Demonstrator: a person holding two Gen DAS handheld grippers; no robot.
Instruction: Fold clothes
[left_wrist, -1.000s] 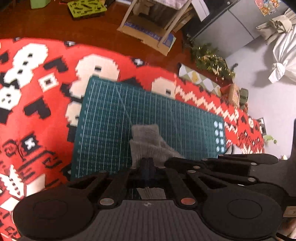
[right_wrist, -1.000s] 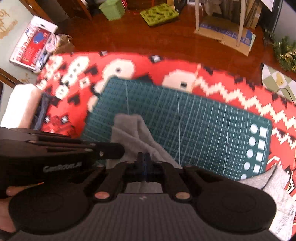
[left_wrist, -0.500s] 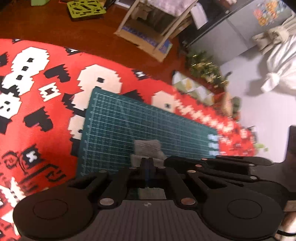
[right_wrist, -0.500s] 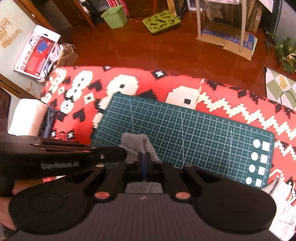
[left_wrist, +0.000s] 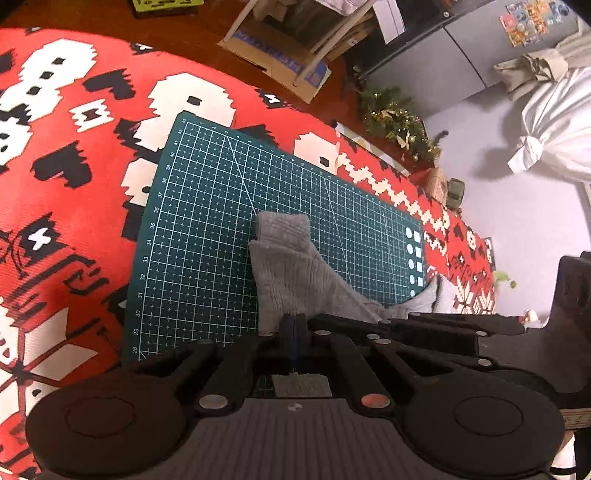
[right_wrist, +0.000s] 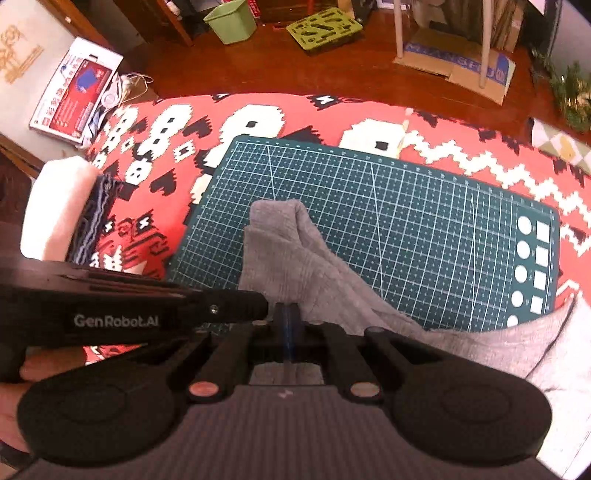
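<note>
A grey ribbed garment (left_wrist: 295, 273) hangs from both grippers over a green cutting mat (left_wrist: 199, 240); its free end, a sleeve cuff, reaches the mat's middle. My left gripper (left_wrist: 294, 325) is shut on the garment's near edge. In the right wrist view the same garment (right_wrist: 291, 258) runs from the mat (right_wrist: 424, 229) to my right gripper (right_wrist: 286, 321), which is also shut on it. The rest of the cloth trails off to the right (right_wrist: 517, 343). The two grippers are side by side, the left one showing at the right view's left edge.
The mat lies on a red, white and black patterned blanket (right_wrist: 166, 147). A folded white and blue pile (right_wrist: 62, 210) sits at the left. Beyond are a wooden floor, a green bin (right_wrist: 231, 20), a cardboard box (right_wrist: 458, 62) and a white bag (left_wrist: 554, 122).
Both grippers first rose and drew back with the garment, then came down and forward again; the cuff now lies longer across the mat.
</note>
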